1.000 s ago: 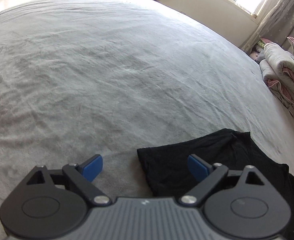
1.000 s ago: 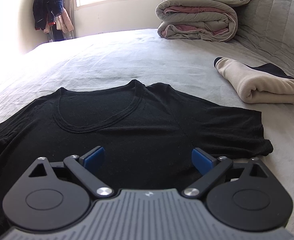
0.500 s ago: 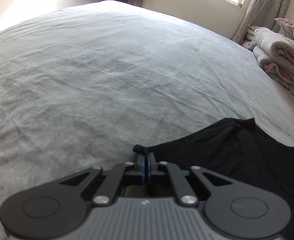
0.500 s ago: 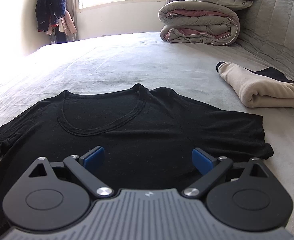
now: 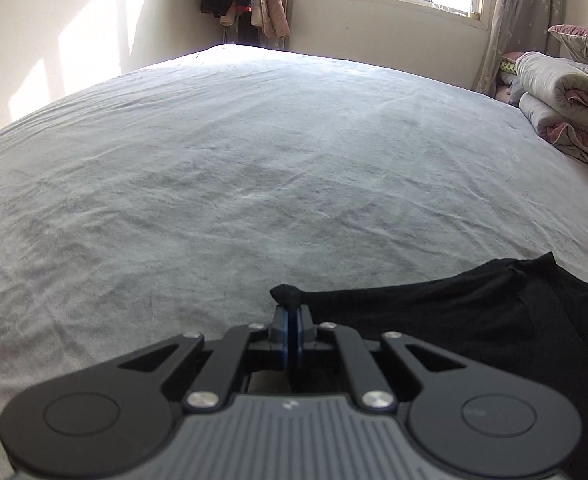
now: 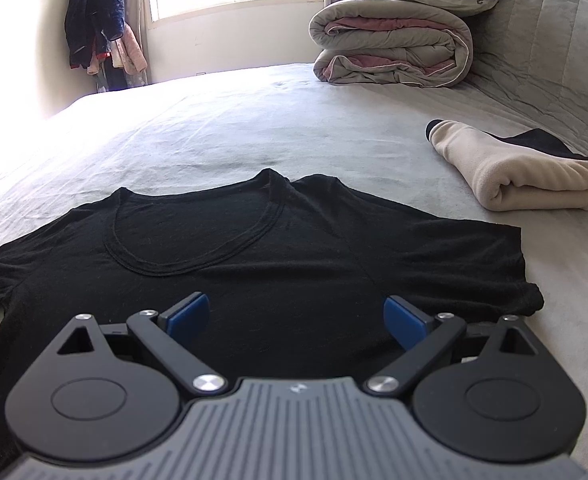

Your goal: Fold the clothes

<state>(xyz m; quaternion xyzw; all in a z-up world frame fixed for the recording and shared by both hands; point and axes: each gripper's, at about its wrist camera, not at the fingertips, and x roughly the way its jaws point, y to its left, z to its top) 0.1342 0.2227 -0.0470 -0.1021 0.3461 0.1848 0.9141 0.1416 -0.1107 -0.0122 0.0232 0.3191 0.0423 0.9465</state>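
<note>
Left gripper point(image 5: 289, 322) pinches black T-shirt point(image 6: 254, 264) — apparently its sleeve.

No legible text, label, brand or number anywhere in either view.

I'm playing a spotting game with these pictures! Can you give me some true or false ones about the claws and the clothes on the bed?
1. The left claw is shut on the edge of the black T-shirt. True.
2. The right claw is pinching the shirt too. False: it is open above the shirt, with nothing between its blue pads.
3. The black T-shirt is rolled into a ball. False: it lies spread flat on the bed, neckline showing.
4. A folded cream garment lies on the bed, apart from the shirt. True.
5. The rolled-up quilt lies on top of the black T-shirt. False: it lies far behind it, near the window.
</note>
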